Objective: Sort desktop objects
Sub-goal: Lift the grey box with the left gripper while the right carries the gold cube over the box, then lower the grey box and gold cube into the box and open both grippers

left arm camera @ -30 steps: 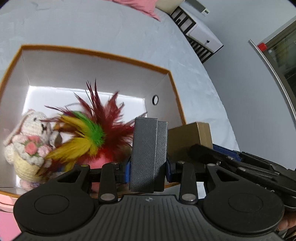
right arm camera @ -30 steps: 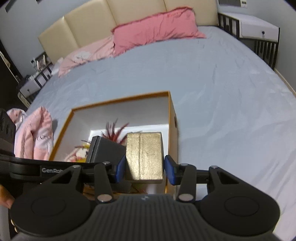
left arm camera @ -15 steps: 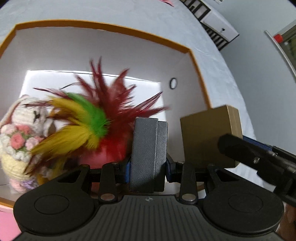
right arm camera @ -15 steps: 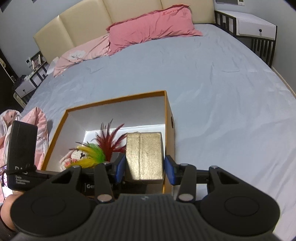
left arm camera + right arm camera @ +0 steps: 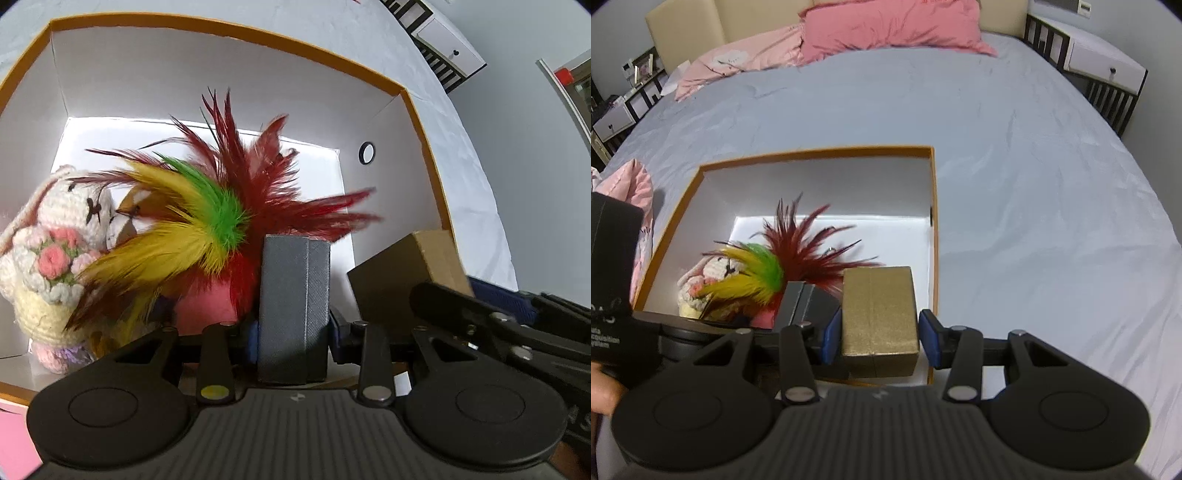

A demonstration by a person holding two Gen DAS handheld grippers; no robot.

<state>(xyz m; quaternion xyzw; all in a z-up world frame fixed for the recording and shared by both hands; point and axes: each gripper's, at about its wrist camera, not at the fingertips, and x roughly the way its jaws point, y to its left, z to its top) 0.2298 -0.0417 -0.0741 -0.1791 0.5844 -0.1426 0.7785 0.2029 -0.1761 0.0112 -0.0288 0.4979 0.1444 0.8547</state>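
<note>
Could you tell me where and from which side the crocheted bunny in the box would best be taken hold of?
Probably the crocheted bunny is best gripped across its head, coming straight down from above. It stands upright in the near left corner of the orange-rimmed box, with a wall on one side and the feather toy draped against the other, so the top looks like the only open way in.
</note>
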